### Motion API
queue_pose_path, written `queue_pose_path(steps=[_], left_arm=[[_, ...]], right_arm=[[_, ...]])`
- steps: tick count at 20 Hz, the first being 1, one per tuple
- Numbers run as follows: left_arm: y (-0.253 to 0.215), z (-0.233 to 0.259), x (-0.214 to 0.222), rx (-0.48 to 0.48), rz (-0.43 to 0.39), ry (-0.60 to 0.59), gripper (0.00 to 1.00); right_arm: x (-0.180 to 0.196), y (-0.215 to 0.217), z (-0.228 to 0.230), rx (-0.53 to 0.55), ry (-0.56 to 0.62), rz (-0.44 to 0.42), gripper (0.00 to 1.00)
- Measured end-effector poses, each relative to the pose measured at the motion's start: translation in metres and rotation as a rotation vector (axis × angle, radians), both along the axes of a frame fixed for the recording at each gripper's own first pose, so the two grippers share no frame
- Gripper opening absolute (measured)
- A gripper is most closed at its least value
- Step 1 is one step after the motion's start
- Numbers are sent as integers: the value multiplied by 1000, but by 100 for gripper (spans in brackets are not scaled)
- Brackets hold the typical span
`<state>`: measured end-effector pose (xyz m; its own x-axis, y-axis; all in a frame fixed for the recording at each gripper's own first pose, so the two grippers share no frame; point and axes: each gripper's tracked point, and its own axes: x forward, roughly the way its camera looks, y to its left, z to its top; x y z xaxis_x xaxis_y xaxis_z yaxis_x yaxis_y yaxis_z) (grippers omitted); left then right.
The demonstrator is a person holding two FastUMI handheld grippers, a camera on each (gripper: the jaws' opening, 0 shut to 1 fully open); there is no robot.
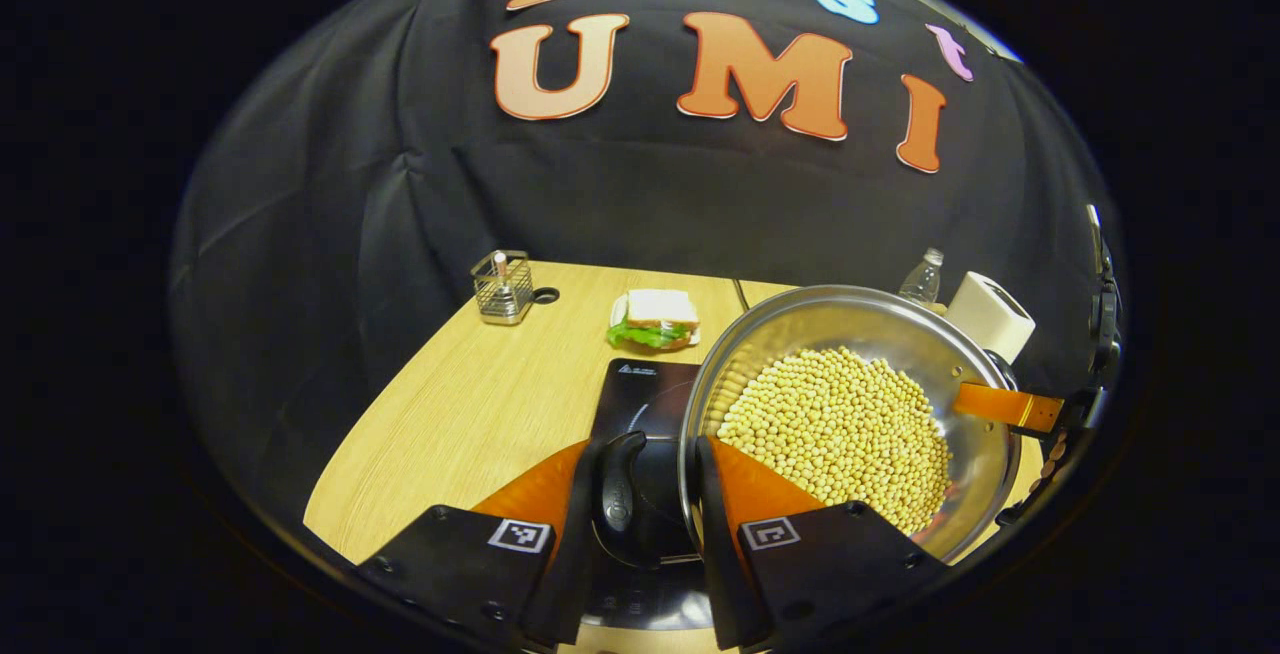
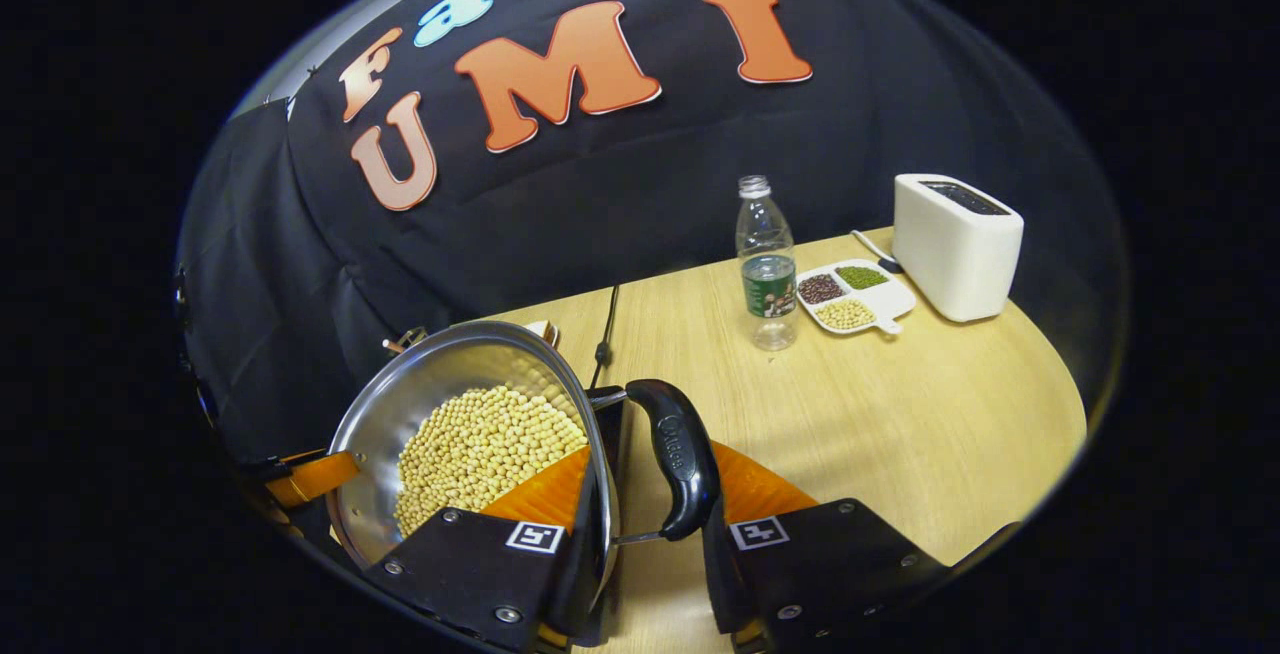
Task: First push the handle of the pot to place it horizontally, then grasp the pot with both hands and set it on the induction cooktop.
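Soybeans (image 1: 840,429) load the steel pot (image 1: 890,334) above the induction cooktop (image 1: 640,389), so it likely carries heavy and tippy, left gripper (image 1: 645,494) and right gripper (image 2: 650,494) each clamping a side handle (image 2: 675,459).

Both gripper views face the pot (image 1: 850,414) closely from opposite sides.

Sandwich (image 1: 655,319), bottle (image 2: 766,269), toaster (image 2: 955,246) — bean tray (image 2: 850,297).

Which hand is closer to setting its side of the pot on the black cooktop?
Left, probably. The left gripper clamps the pot at a handle with the cooktop right beneath it. The right gripper clamps the opposite handle over bare table.
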<state>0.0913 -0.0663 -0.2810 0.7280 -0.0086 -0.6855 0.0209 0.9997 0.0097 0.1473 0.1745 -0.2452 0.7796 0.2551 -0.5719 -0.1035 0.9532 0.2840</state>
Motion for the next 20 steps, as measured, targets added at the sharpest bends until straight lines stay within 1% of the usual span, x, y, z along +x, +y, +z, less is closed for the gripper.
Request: queue_pose_path(steps=[1,3,5,6,9,10,12,13,15,17,18,19,20], left_arm=[[6,-3,1,2,6,5,52],[17,-11,3,6,16,18,59],[29,-22,5,4,28,36,52],[33,-29,5,3,35,49,51],[42,-46,3,-1,49,83,52],[46,-50,3,-4,50,91,55],[48,-56,5,-9,52,107,55],[47,-55,6,-6,49,106,52],[47,-53,7,7,36,97,56],[47,-54,7,11,31,94,57],[46,-55,10,12,30,97,58],[46,-55,13,14,27,87,63],[46,-53,12,15,27,86,63]], right_arm=[[1,6,-3,-1,5,7,46],[3,17,-12,-2,19,19,46],[4,28,-20,-7,38,31,46],[6,33,-27,-10,48,36,46],[8,43,-42,-16,86,50,46],[9,45,-44,-18,94,53,46],[11,49,-50,-22,103,56,46],[11,51,-51,-20,106,54,46],[11,52,-53,-11,108,57,46],[9,50,-57,-16,114,58,48],[11,52,-57,-23,115,61,51],[11,53,-57,-24,117,63,52],[11,51,-56,-33,114,56,54]])
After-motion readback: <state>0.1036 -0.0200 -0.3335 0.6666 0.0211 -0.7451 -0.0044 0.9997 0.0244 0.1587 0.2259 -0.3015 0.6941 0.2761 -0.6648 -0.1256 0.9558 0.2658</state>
